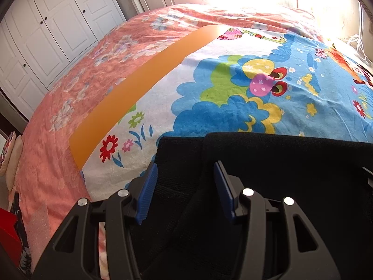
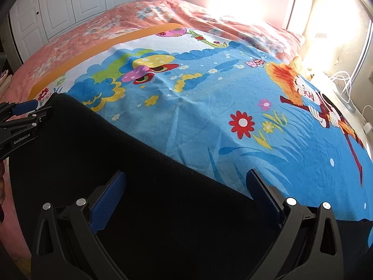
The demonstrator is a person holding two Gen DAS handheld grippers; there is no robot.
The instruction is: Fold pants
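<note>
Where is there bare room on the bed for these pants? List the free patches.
Free: the blue blanket beyond the pants, out to the pink cover; also the pink cover left of the orange strip. Crowded: the near edge, where pants and both open claws, left and right, sit.

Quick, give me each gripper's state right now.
Left gripper: open, jaws apart over the black pants, holding nothing.
Right gripper: open wide over the same pants, holding nothing.
</note>
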